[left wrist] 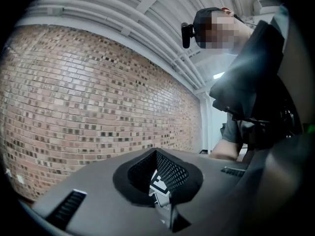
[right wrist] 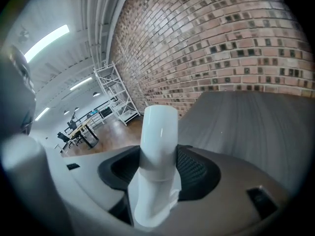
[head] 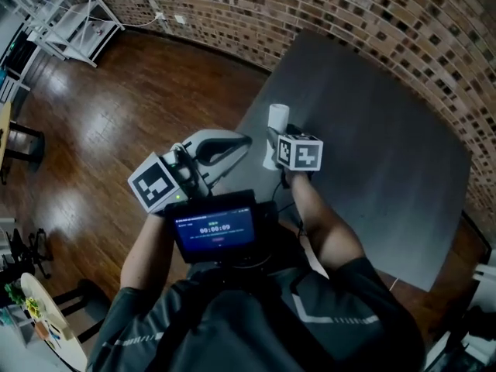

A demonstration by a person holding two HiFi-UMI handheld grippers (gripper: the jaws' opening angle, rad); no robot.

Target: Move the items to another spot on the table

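A white plastic bottle [right wrist: 157,146] with a round cap stands between the jaws of my right gripper [right wrist: 156,181], which is shut on its body. In the head view the bottle [head: 277,120] is at the near left corner of the dark grey table [head: 372,146], with my right gripper [head: 273,142] round it; whether it rests on the top or hangs just above it I cannot tell. My left gripper [head: 244,140] is held just left of the bottle, over the table's edge. Its jaws meet at the tips with nothing between them. In the left gripper view [left wrist: 157,181] only the other gripper's marker cube shows past the pads.
The table's left edge drops to a wooden floor [head: 116,122]. A brick wall [head: 325,14] runs along the far side. A white metal shelf [head: 66,14] stands at the far left. A small lit screen [head: 215,229] sits at the person's chest.
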